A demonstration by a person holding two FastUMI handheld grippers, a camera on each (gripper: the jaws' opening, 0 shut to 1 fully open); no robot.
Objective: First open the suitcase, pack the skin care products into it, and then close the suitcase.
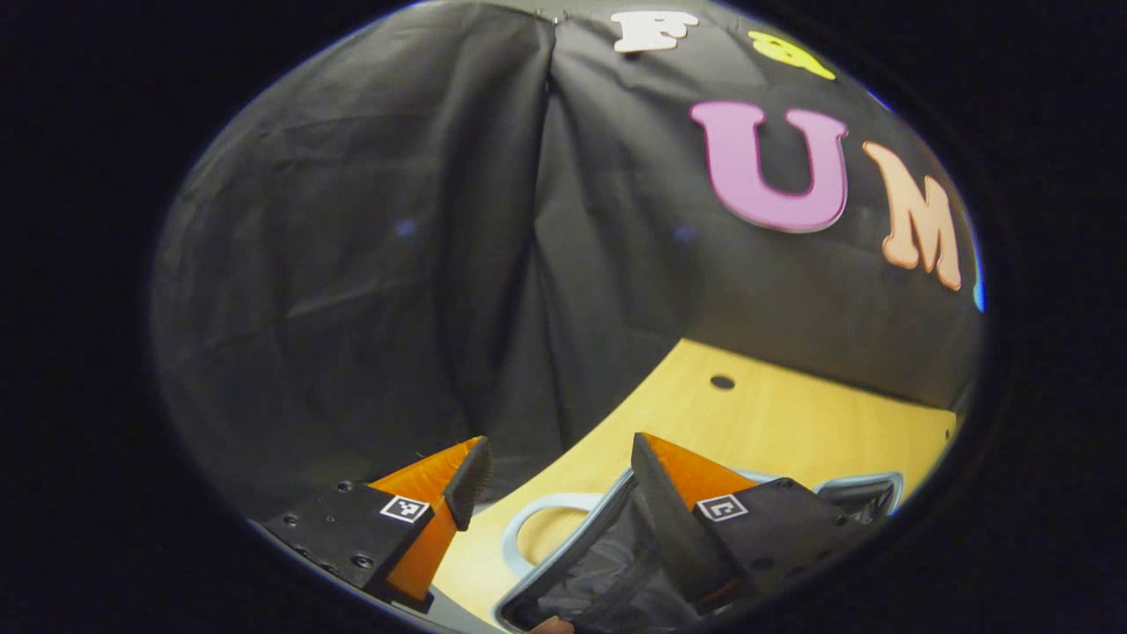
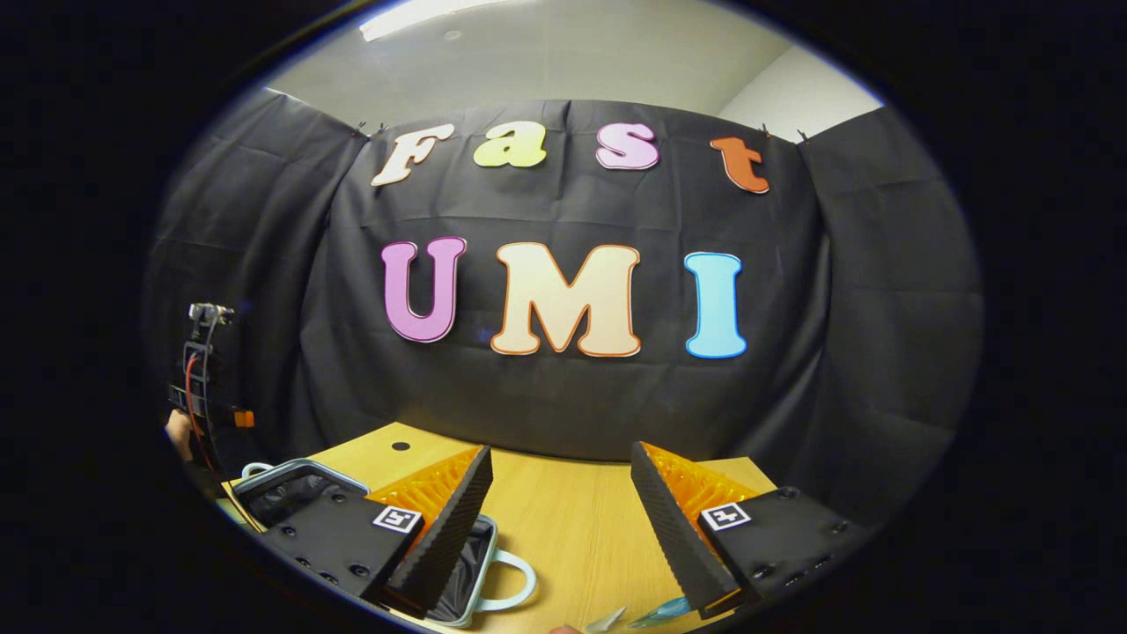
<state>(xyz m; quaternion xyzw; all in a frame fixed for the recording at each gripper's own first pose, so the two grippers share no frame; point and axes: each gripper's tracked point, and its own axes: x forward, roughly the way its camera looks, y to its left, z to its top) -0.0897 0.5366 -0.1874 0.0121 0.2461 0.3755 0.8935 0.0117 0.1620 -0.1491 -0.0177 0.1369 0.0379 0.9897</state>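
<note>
I read the desk as the largest item, a pale wood top running to the black cloth wall, with a small dark hole near its far edge. The suitcase lies open on it, dark lining showing inside a light rim, its loop handle pointing toward 3 o'clock in the right gripper view. From the right gripper, the case sits at about 8 o'clock, partly behind my left-hand finger; jaws stand well apart, nothing between them. In the left gripper view the case's rim and lining lie directly under the left gripper, at 6 o'clock, handle at 7; those jaws are also apart and empty. Small clear and bluish items lie at 5 o'clock, just beside my right gripper's right-hand finger; I judge these to be skin care products, though too little shows to be sure. Judgement: right gripper is nearer the products, left nearer the case; the carry runs from 5 toward 8 o'clock.
</note>
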